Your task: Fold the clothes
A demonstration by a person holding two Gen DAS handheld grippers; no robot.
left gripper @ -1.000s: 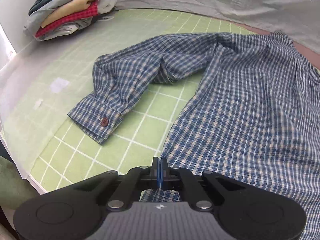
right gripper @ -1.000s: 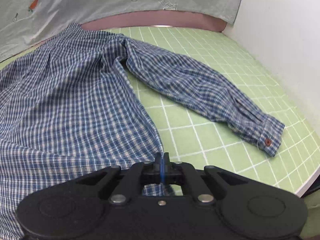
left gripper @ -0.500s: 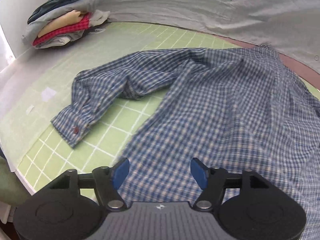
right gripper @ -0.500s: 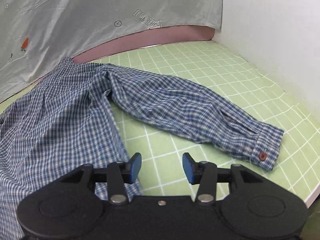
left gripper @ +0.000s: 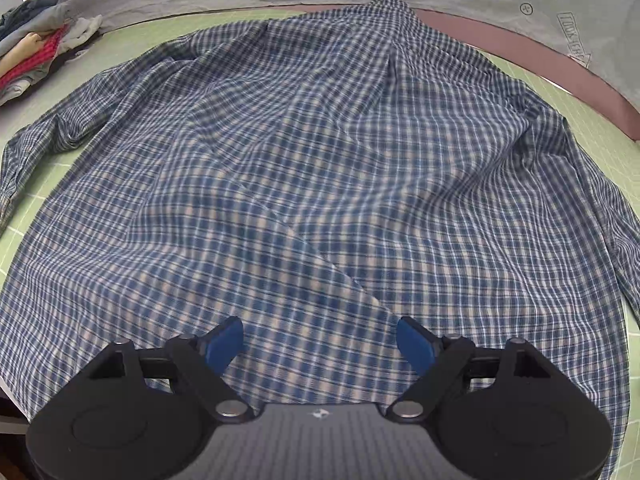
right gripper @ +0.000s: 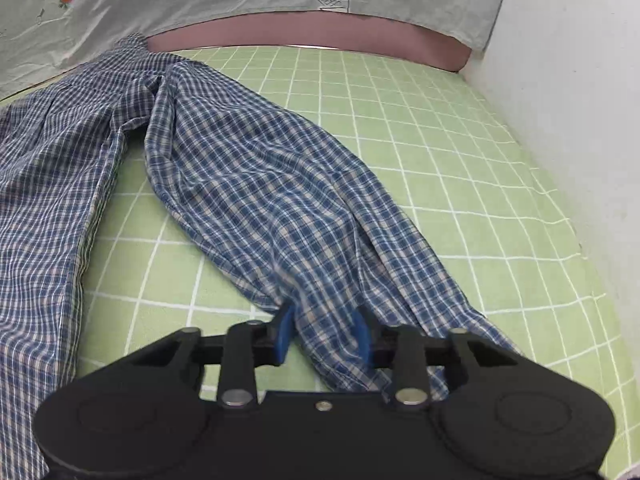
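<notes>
Over the plaid shirt (left gripper: 304, 168), left hand-held gripper (left gripper: 320, 342) gapes wide; right hand-held gripper (right gripper: 322, 330) half-open astride its sleeve (right gripper: 280, 216).

The left gripper (left gripper: 320, 344) fills the bottom of its frame: a matte black body with two round, disc-like lobes at lower left and lower right. Between them sits a grey ribbed panel with a small white mark at its top centre. Black link arms run up from silver round screws to two fingers (left gripper: 222, 340) tipped with blue pads. The right gripper (right gripper: 324, 334), across the bottom of its frame, has the same black body and round lobes. Its centre panel is plain black with one small silver screw at top centre. Two larger silver screws hold its link arms, and smaller pins show higher up. Its fingers (right gripper: 285, 332) also carry blue pads.
</notes>
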